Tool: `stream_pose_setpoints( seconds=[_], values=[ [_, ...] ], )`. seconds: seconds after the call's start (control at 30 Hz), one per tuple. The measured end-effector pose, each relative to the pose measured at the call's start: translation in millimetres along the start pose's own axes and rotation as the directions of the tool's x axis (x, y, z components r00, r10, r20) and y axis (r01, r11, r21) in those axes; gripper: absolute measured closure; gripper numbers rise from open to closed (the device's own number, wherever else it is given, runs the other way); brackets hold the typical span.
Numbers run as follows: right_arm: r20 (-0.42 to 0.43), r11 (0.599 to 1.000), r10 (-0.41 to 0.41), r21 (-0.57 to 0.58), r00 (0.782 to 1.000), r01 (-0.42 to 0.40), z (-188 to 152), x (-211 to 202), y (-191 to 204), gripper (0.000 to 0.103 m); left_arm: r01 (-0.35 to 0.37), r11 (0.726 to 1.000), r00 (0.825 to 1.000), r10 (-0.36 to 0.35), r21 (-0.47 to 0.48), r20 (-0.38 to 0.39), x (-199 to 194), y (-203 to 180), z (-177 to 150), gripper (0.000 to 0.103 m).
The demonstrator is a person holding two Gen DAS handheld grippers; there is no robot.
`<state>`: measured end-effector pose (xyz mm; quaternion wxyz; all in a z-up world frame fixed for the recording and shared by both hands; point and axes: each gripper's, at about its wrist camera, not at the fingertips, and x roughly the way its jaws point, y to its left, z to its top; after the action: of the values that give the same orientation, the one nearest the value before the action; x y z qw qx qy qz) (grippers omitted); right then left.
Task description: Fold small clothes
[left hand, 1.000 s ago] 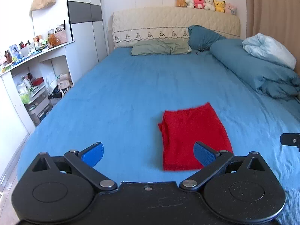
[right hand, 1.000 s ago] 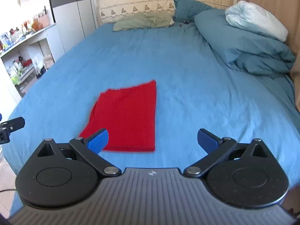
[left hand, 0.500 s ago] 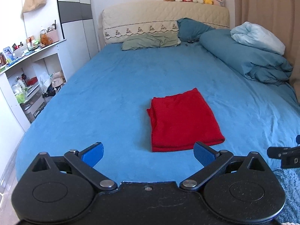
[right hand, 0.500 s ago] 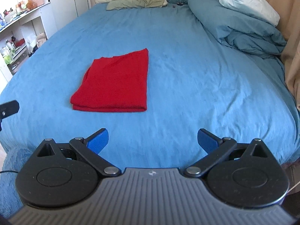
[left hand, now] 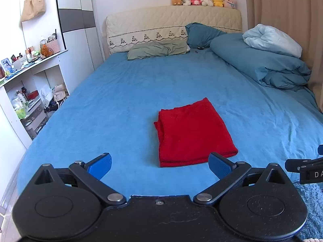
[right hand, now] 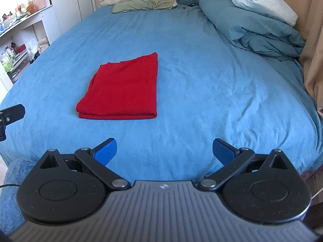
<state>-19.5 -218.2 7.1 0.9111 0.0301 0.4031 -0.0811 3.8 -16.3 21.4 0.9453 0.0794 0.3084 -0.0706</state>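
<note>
Shelf clutter too small

My right tool hangs empty, blue pads spread wide; the folded red cloth lies at eleven o'clock on the bed.

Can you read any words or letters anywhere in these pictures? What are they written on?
"DA": white letters on the black part of the right gripper at the edge of the left view; the rest is cut off.
A small white logo mark, not letters, sits on the grey body of the right gripper in its own view.
Labels on the shelf bottles are too small to read.
</note>
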Motion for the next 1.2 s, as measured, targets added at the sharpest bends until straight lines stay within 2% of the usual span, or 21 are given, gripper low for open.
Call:
stream_pose_setpoints(
  seconds=[1.2],
  values=[
    [0.012, 1.000, -0.006, 0.010, 1.000, 0.005, -3, -7, 7, 0.000, -0.010, 1.000, 1.000, 0.010, 0.004, 0.015, -7, -1, -2, 0.000]
  ],
)
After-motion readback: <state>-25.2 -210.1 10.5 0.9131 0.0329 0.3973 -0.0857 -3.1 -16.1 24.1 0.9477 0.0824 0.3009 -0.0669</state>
